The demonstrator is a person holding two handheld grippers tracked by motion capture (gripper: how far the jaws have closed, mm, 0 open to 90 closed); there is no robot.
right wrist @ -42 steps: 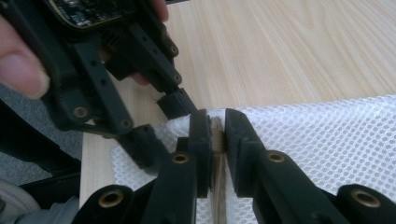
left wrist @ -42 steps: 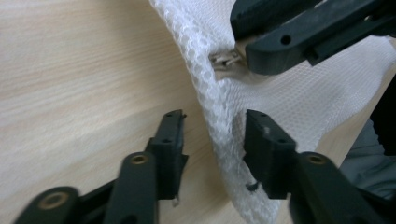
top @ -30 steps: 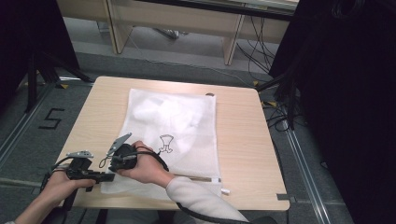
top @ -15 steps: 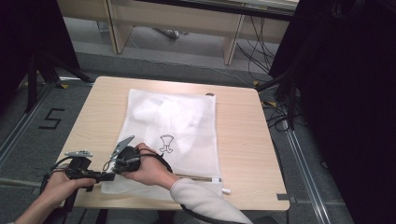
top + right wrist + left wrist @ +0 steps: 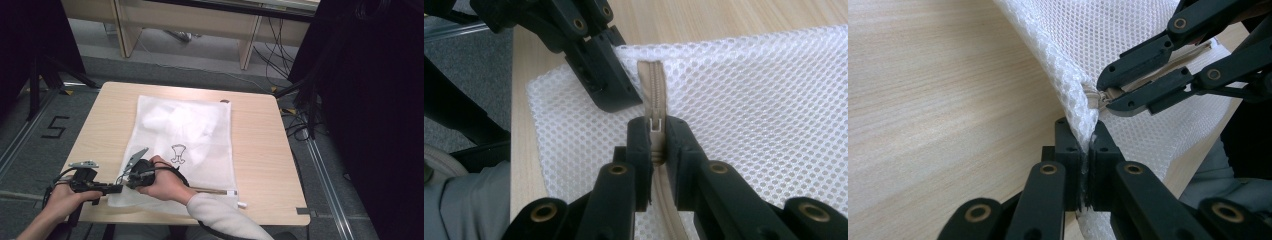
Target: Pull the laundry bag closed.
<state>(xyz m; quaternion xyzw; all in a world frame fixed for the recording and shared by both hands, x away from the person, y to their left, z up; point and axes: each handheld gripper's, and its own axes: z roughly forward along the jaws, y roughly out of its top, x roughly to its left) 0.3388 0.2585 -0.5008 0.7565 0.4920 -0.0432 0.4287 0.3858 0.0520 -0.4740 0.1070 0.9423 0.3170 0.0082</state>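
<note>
A white mesh zip bag (image 5: 200, 150) with white cloth inside lies flat on the wooden table (image 5: 260, 150). My left gripper (image 5: 1087, 155) is shut on the bag's near left corner (image 5: 1083, 110), at the end of the zip. In the high view it (image 5: 116, 188) sits at the table's near left edge. My right gripper (image 5: 655, 145) is shut on the beige zipper's pull (image 5: 655, 125), a finger's width from the left gripper (image 5: 609, 85). The right gripper (image 5: 127, 181) reaches leftward across the bag's near edge, along the beige zipper (image 5: 212, 190).
The table's near edge runs just below both hands. A small white tab (image 5: 242, 204) sticks out at the bag's near right corner. Black stands and cables (image 5: 300, 115) lie on the floor to the right, and wooden furniture (image 5: 190, 20) stands beyond the table.
The right hand has drifted slightly toward the near edge and the bag's corner. The left gripper has stayed almost still.
</note>
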